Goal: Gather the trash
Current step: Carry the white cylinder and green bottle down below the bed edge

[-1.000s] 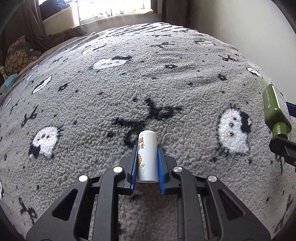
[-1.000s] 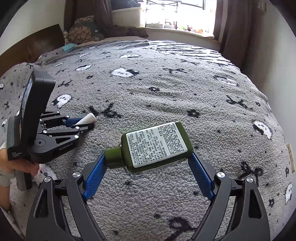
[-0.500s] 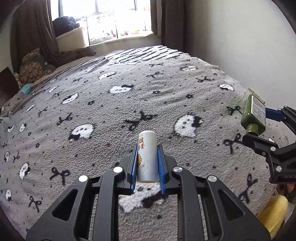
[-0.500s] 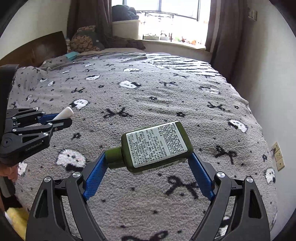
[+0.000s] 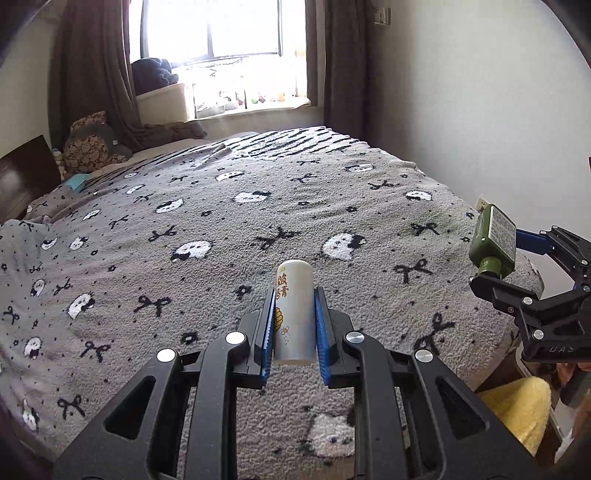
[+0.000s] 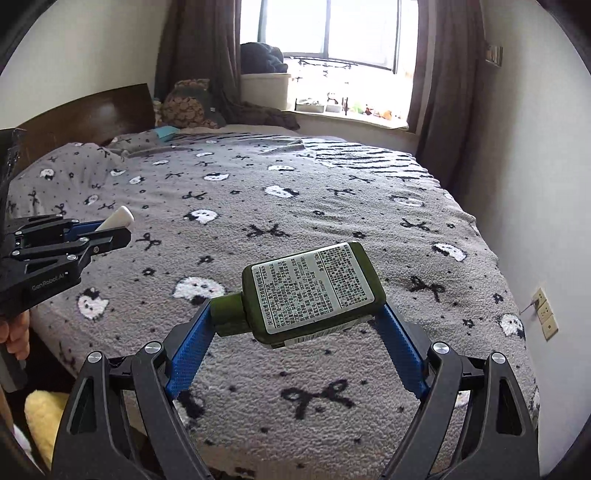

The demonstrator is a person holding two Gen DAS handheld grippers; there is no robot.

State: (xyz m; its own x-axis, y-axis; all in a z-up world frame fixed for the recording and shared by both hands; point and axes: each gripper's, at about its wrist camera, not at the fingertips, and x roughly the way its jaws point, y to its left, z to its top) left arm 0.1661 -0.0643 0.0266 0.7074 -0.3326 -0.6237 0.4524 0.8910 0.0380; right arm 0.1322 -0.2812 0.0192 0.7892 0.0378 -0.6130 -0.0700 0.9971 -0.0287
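My left gripper [image 5: 294, 295] is shut on a small white tube [image 5: 294, 314] with orange print, which stands upright between the blue pads, held above the bed. My right gripper [image 6: 299, 310] is shut on a dark green bottle [image 6: 314, 291] with a silver label, gripped lengthwise from cap to base, its jaws spread wide. The green bottle [image 5: 495, 240] and the right gripper show at the right edge of the left wrist view. At the left of the right wrist view I see the left gripper [image 6: 118, 229] with the white tube [image 6: 118, 218].
Below both grippers lies a bed with a grey fleece blanket [image 5: 258, 221] patterned with bows and white cats. Pillows [image 6: 184, 107] and a dark headboard [image 6: 74, 122] are at the far left, a window [image 6: 332, 33] behind. A wall [image 6: 535, 184] runs along the right. Something yellow [image 5: 517, 410] lies beside the bed.
Both grippers have lifted up and drawn back from the blanket, each keeping its item. Much more of the bed and room is now visible.
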